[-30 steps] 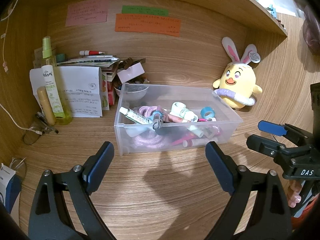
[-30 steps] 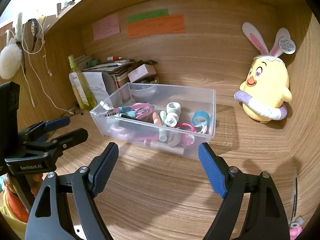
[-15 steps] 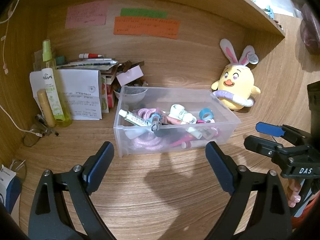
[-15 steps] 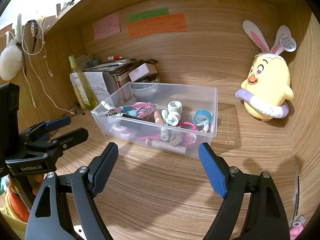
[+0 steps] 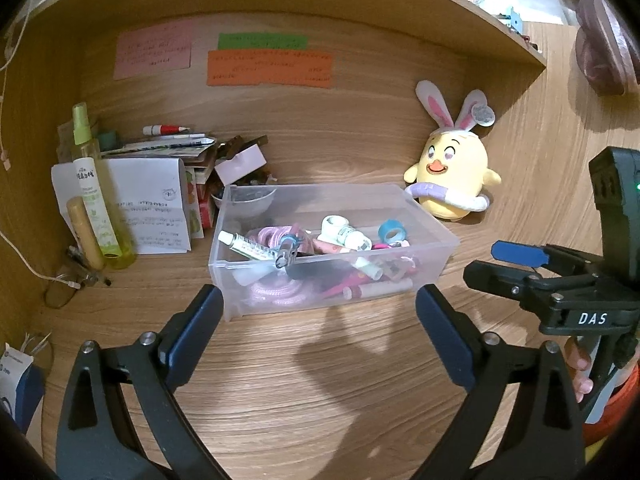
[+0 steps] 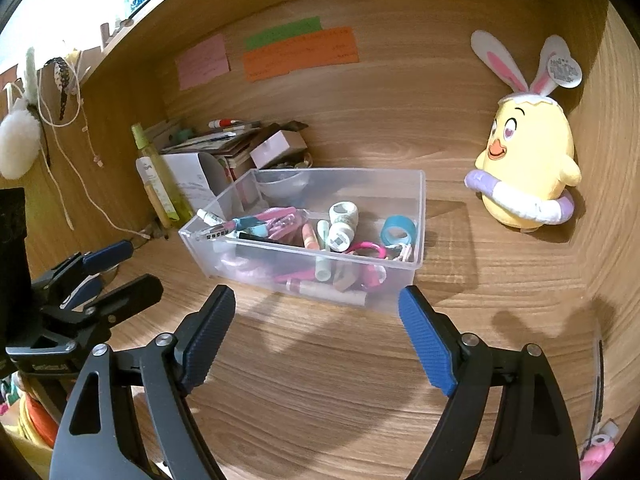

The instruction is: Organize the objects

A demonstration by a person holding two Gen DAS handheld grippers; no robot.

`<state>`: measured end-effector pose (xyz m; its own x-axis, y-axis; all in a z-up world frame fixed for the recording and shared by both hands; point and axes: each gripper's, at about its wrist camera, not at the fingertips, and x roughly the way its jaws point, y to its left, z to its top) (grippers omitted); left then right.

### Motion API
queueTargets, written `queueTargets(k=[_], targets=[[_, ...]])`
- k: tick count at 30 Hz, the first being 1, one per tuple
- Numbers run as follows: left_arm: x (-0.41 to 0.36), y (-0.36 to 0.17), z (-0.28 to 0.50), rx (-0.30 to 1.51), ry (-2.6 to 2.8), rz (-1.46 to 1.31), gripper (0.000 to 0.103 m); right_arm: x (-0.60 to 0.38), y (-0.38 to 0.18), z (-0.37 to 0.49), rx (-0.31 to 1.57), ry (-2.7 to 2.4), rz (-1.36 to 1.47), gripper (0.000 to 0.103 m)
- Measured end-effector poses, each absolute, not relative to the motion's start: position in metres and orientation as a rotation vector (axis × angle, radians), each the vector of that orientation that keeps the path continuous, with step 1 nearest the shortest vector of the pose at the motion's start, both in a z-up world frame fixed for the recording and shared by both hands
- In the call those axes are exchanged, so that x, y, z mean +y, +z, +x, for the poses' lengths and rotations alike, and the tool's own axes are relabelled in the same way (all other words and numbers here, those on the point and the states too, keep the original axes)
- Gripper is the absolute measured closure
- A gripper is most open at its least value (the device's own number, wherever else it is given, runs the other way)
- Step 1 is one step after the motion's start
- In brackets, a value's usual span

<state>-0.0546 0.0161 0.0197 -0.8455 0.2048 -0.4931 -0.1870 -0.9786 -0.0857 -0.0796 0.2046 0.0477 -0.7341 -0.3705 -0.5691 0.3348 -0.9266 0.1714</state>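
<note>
Box: a clear box of small items is seen just beyond both tongs.
Left tongs: released, nothing held.
Right tongs: released, nothing held.

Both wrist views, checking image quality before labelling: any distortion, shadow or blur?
Left wrist view: fisheye bends the shelf edge; claw shadow on the desk. Right wrist view: same curvature, shadows in front of the clear bin; bin contents sharp.
</note>
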Motion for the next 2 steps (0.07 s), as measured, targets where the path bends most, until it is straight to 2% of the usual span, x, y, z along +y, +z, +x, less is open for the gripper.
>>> queueTargets(k=[2], targets=[[0.0146, 0.0200, -0.0557, -0.057, 2.833, -0.766, 0.005, 0.2055, 0.0469, -0.0802, -0.087, -2.614, 0.881, 0.021]])
